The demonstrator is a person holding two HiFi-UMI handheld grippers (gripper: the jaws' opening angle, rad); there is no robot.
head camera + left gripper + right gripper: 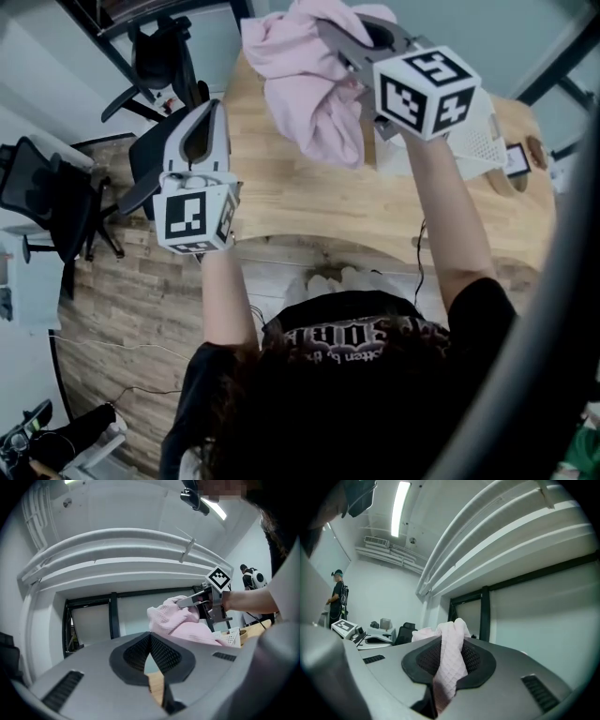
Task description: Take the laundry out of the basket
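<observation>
Head view, right gripper (333, 33) jaws clenching pink waffle-knit cloth (309, 103), left gripper (212, 111) jaws closed empty, white perforated basket (485, 141) half-hidden from me.

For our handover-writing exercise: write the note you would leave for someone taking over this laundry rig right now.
Right gripper: shut on the pink cloth, held up above the wooden table.
Left gripper: shut, empty, off to the left.
White basket: on the table, mostly hidden behind the right gripper.
Done: the cloth looks clear of the basket.
Left: set the cloth down, then check the basket; its inside is not visible.
</observation>
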